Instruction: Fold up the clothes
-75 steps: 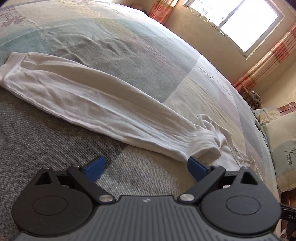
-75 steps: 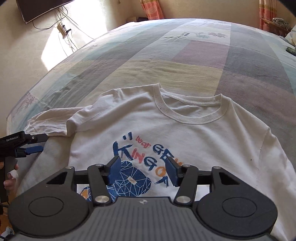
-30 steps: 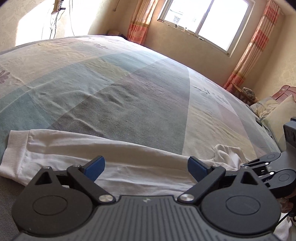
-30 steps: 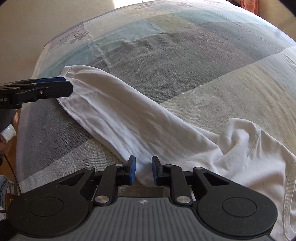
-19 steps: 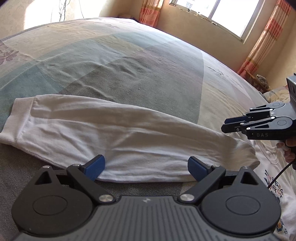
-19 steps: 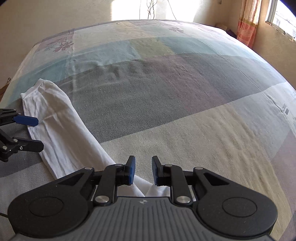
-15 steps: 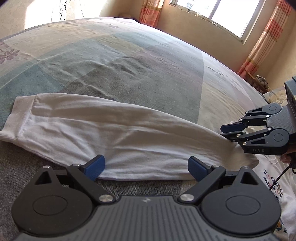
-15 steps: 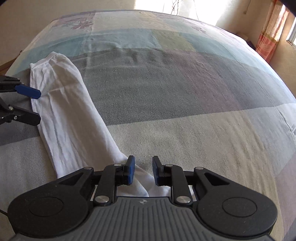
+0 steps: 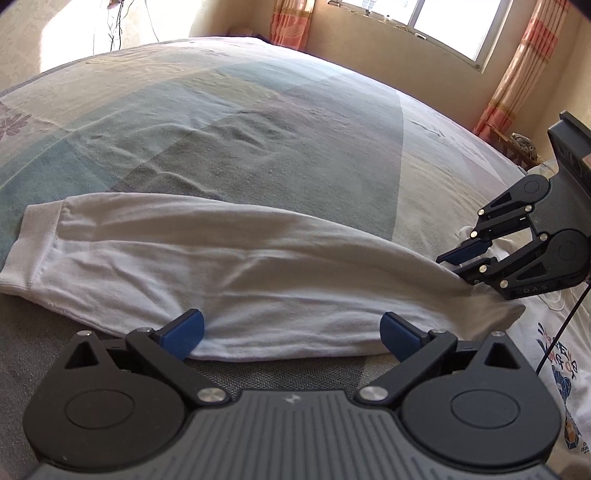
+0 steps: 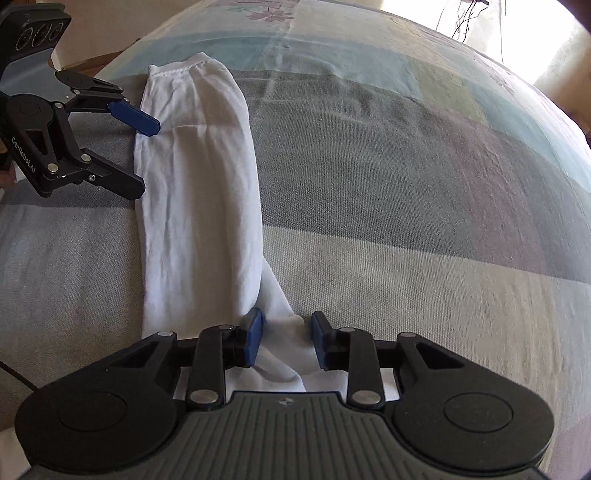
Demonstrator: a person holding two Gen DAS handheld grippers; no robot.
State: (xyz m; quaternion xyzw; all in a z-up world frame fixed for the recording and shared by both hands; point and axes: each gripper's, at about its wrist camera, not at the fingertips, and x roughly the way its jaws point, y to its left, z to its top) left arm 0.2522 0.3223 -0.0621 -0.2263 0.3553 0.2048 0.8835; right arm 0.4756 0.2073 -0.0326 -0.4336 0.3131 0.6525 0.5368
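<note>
While the left gripper (image 9: 291, 332) stands spread wide beside the long white cotton sleeve (image 9: 229, 269) on the patchwork bedspread (image 9: 280, 147), the right gripper (image 10: 286, 338) straddles bunched shoulder cloth, slightly wider apart than before.

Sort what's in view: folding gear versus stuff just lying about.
Job:
- shirt
- sleeve, laid out straight
- left gripper, open at the sleeve's edge
- right gripper, jaws apart around the sleeve's shoulder end
- bedspread

Lying about:
- pillow
- curtains
- window
</note>
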